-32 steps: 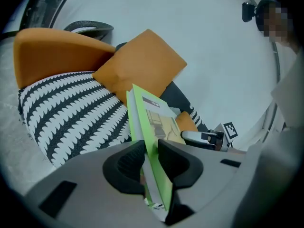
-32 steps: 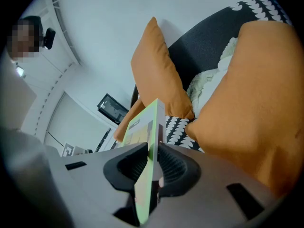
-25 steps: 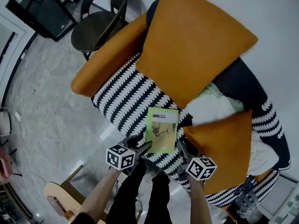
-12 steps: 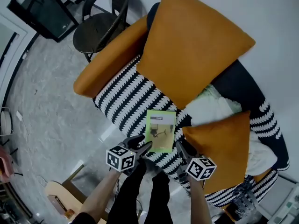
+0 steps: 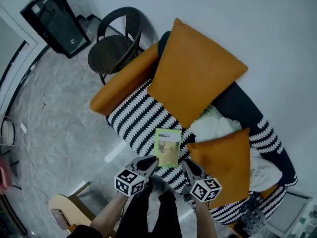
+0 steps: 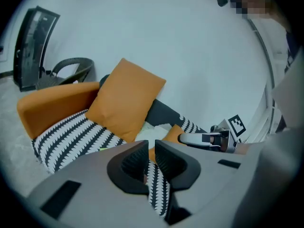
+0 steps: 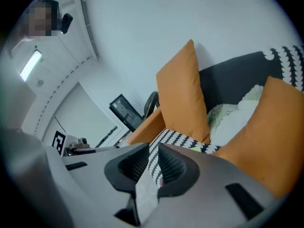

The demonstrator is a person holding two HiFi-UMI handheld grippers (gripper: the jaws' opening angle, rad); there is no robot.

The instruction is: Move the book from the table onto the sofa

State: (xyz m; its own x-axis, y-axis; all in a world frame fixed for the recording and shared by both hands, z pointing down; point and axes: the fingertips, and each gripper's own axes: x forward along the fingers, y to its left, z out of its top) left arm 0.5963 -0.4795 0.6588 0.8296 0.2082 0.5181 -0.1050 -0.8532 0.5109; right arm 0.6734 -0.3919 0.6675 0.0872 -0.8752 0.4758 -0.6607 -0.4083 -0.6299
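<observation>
The book (image 5: 167, 147), green-covered, lies flat on the black-and-white patterned sofa seat (image 5: 136, 118), and no gripper touches it. My left gripper (image 5: 150, 163) hovers just short of the book's near left corner. Its jaws are closing, with a narrow gap and nothing between them. My right gripper (image 5: 189, 167) hovers near the book's near right corner, also closing on nothing. In the left gripper view the left gripper (image 6: 151, 156) frames only sofa fabric. The right gripper view shows the right gripper (image 7: 151, 163) with a green sliver of the book (image 7: 195, 148) beyond it.
A large orange cushion (image 5: 198, 73) leans on the sofa back, and a smaller orange cushion (image 5: 223, 157) lies right of the book with white cloth (image 5: 213, 125) behind it. An orange armrest (image 5: 124, 83), a black chair (image 5: 116, 41) and a wooden table (image 5: 64, 209) stand to the left.
Both grippers have risen from the sofa's front edge and their jaws have narrowed. The book has stayed on the seat. The head view has pulled back and now shows more wall.
</observation>
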